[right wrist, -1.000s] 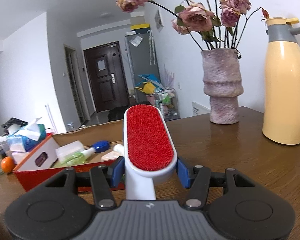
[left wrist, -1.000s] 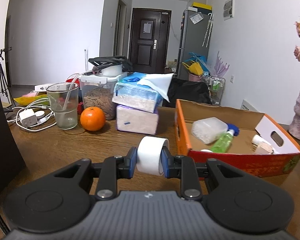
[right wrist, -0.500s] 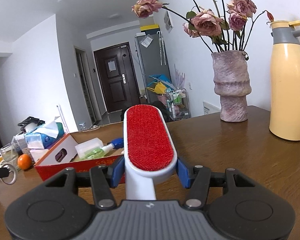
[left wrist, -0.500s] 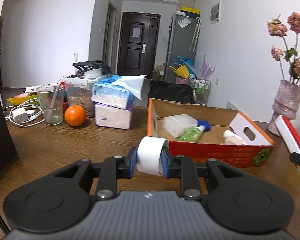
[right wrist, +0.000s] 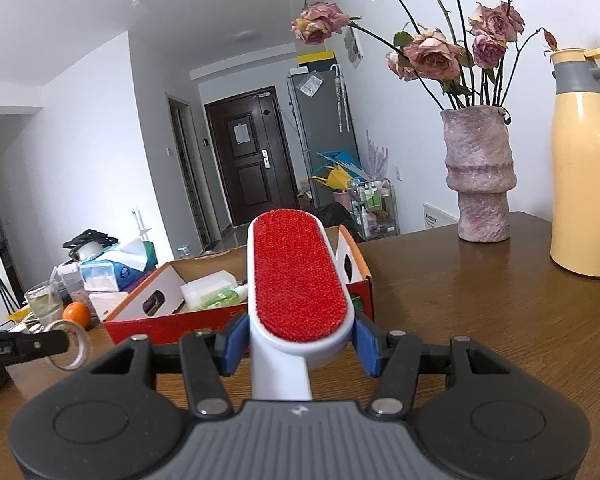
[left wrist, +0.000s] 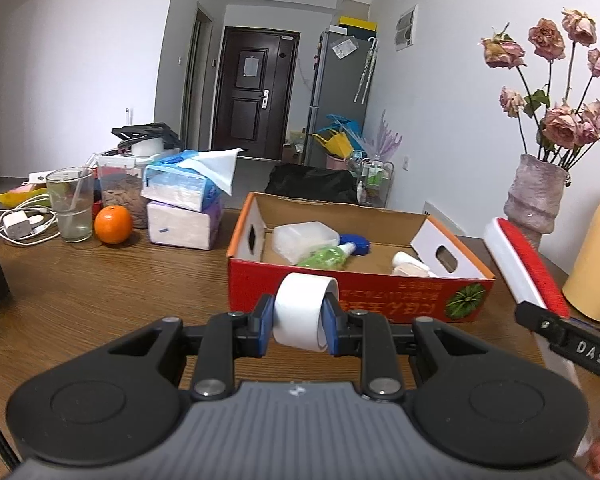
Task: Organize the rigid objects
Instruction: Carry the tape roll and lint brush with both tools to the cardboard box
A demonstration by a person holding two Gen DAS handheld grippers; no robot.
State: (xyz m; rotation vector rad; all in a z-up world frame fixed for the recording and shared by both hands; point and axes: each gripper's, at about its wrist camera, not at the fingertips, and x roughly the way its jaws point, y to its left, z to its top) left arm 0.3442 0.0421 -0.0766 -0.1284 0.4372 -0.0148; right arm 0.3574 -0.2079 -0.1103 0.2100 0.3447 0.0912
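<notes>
My left gripper (left wrist: 298,326) is shut on a white tape roll (left wrist: 302,308), held just in front of the red cardboard box (left wrist: 356,292). The right wrist view shows that tape roll (right wrist: 70,344) at the far left. My right gripper (right wrist: 298,344) is shut on a white lint brush with a red pad (right wrist: 296,280), its head reaching over the near wall of the box (right wrist: 172,326). The left wrist view shows the lint brush (left wrist: 528,264) at the right. Inside the box lie a clear plastic container (left wrist: 304,238), a green spray bottle (left wrist: 328,256) and a small white bottle (left wrist: 410,262).
An orange (left wrist: 113,224), a glass with a straw (left wrist: 70,204), stacked tissue packs (left wrist: 184,208) and a charger with cable (left wrist: 18,226) stand on the wooden table at the left. A vase of dried roses (right wrist: 480,176) and a yellow thermos (right wrist: 584,160) stand at the right.
Both grippers have drawn back and shifted, so the box now sits centred ahead of the left gripper. Each gripper has come into the other's view. Both grips are unchanged.
</notes>
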